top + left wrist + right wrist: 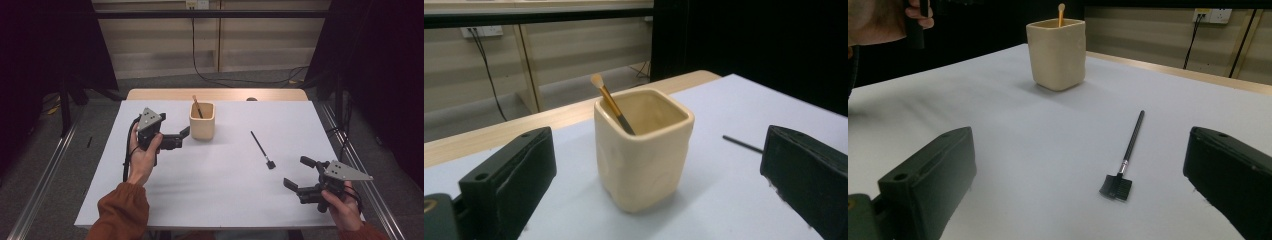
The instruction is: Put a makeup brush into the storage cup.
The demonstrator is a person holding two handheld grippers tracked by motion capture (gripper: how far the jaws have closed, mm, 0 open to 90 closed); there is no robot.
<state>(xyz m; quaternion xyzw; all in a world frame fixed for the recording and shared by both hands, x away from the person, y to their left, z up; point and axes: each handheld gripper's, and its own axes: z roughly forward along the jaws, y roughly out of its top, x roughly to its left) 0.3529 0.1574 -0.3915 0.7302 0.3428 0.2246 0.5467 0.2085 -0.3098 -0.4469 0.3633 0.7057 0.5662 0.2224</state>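
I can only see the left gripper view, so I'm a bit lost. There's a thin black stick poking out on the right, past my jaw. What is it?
Observer: It's a black brush lying flat on the table. It has a small flat black head at one end.
Operator: Is the other gripper holding it?
Observer: No. The right gripper has its jaws open and is apart from the brush, closer to the table's front edge.
Operator: Which way does the brush point?
Observer: Its head lies toward the right gripper. Its handle runs away from it, roughly toward the cup.
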